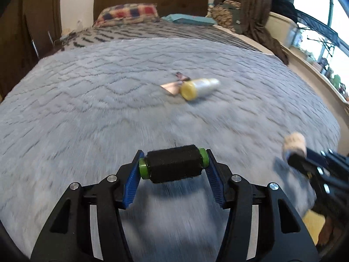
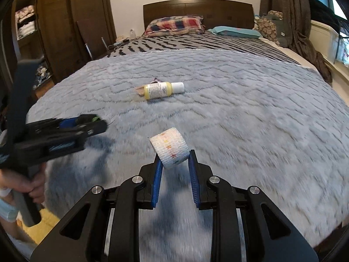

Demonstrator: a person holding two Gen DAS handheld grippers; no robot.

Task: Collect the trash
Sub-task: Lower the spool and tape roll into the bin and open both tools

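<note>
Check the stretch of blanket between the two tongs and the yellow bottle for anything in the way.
Nothing visible lies between. The yellow bottle rests beside some wrappers on bare blanket. Both tongs are already full, though.

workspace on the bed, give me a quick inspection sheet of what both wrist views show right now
surface: grey-blue plush blanket over a striped bed cover.
job's things: black thread spool and white bandage roll are held; yellow bottle lies on its side, wrappers beside it.
clutter: pillows and clothes at the headboard.
grippers: left gripper clamps the spool by its green ends; right gripper shut on the roll.
cables: nothing seen.
surroundings: wardrobe, curtain, window.
</note>
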